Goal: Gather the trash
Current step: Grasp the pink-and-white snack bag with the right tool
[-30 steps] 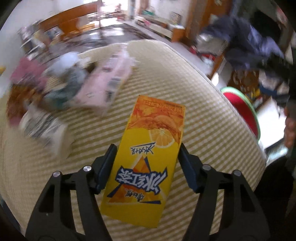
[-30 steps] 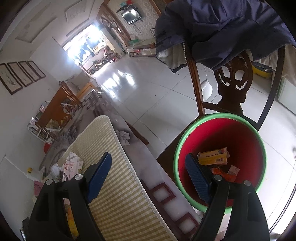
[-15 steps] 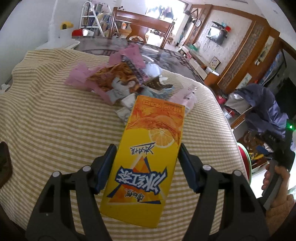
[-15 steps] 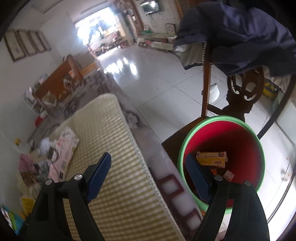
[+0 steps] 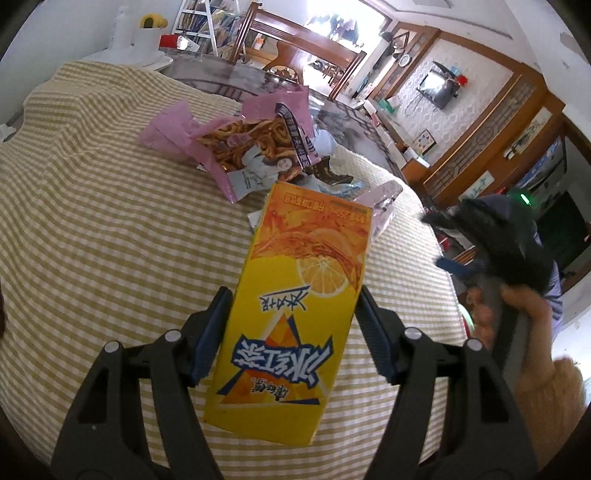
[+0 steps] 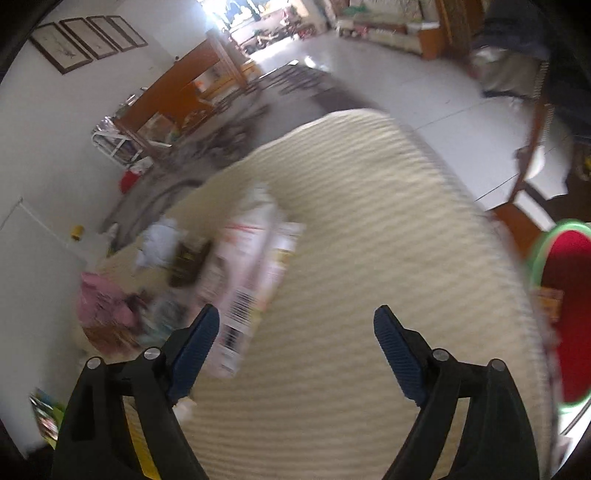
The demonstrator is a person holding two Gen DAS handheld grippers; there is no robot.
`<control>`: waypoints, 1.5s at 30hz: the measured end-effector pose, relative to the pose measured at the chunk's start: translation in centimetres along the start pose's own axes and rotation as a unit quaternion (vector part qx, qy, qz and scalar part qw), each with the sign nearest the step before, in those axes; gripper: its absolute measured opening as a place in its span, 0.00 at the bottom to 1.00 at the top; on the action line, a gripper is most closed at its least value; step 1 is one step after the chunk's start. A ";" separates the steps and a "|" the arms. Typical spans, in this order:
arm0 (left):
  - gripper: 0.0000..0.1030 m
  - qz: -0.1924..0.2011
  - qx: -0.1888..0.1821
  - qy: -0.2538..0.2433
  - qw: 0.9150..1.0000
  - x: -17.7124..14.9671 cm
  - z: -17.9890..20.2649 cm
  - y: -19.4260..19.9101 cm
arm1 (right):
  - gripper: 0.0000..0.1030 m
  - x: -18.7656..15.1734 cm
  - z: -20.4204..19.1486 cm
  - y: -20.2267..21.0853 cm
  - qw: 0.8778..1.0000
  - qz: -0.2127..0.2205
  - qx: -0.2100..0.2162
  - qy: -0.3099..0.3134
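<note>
Trash is sitting in a pile point(image 5: 258, 147) on the checked tablecloth point(image 5: 92, 240), red bin point(image 6: 569, 306) waiting off the table edge. Left gripper point(image 5: 291, 332) is clamping the yellow drink carton point(image 5: 291, 314), probably bin-bound next. Right gripper point(image 6: 295, 343) is hanging empty, jaws having just been spreading wider, over the pink wrapper point(image 6: 251, 280).

Bright daylight from far doorway point(image 6: 236, 11), right wrist view motion-blurred, fisheye-bent dark corners
</note>
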State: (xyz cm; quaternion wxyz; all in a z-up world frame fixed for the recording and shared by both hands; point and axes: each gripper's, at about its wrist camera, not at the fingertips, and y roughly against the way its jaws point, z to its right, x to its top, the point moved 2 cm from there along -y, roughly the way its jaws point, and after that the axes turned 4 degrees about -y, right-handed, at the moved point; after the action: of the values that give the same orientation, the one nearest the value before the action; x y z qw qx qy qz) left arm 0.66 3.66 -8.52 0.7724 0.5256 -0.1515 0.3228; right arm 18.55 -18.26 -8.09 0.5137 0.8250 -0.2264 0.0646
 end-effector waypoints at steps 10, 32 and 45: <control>0.63 -0.005 -0.016 0.011 1.000 0.3 -0.4 -0.3 | 0.81 0.6 -4.5 -6.2 0.997 -0.059 -0.043 0.004; 0.63 -0.058 -0.062 -0.058 0.995 -0.6 2.9 -2.2 | 0.60 -6.3 1.1 3.8 0.968 -0.060 -0.109 0.217; 0.63 -0.092 -0.016 -0.097 0.991 -1.6 3.5 -4.6 | 0.67 -9.5 3.6 3.0 0.971 -0.079 -0.100 0.203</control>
State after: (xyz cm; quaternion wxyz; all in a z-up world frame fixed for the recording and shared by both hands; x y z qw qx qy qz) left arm 2.86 -1.19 -11.36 0.7886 0.5541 -0.1817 0.1950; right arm 8.33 -19.60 -10.52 0.6326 0.7542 -0.0567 0.1665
